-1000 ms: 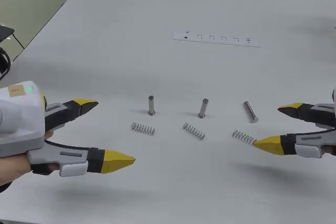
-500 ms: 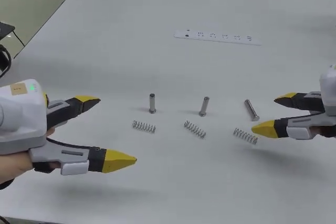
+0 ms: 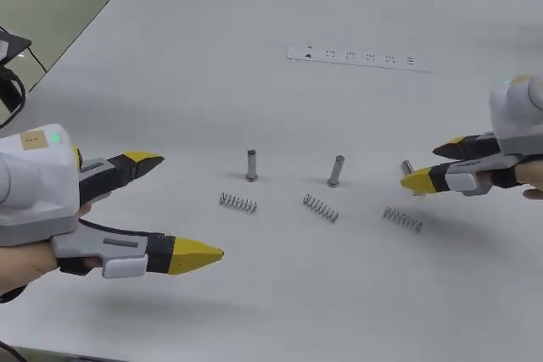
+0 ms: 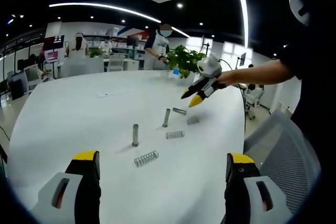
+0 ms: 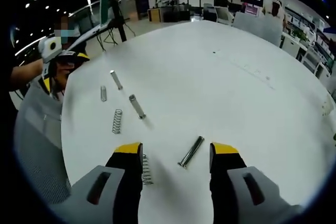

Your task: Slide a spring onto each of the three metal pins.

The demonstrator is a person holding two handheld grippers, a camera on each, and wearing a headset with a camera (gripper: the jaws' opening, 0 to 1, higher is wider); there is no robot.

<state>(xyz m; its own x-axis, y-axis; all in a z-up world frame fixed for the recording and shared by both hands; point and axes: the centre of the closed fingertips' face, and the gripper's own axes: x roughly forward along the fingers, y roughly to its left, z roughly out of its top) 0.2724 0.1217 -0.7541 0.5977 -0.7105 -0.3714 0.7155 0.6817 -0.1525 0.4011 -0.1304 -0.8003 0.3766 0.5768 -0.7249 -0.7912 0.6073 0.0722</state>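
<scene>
left claw (image 3: 187, 205): you hold it at the left of the table, its jaws spread wide with nothing between them. It is well apart from every pin and spring.
right claw (image 5: 176, 149): this one is spread open too, and you grip nothing with it. The right pin (image 5: 190, 151) lies in the gap between its two jaws and touches neither of them in the right gripper view.
right pin: it lies flat on the table. In the head view the lower yellow tip of your right claw covers part of it.
middle pin (image 3: 337, 169): it stands on end, leaning a little, with no spring on it yet.
left pin (image 3: 251, 164): it stands upright, also without a spring.
left spring (image 3: 237, 202): it lies flat just in front of the left pin, on your side, and does not touch it.
middle spring (image 3: 321, 207): it lies flat at an angle, near the foot of the middle pin on your side.
right spring (image 3: 401, 219): it lies flat near the right pin. In the right gripper view it sits just beside one jaw of your right claw.
table (image 3: 170, 57): it is white, and all three pins and all three springs rest on it in two rows.
power strip (image 3: 350, 58): it lies flat on the far side of the table, well apart from the pins.
</scene>
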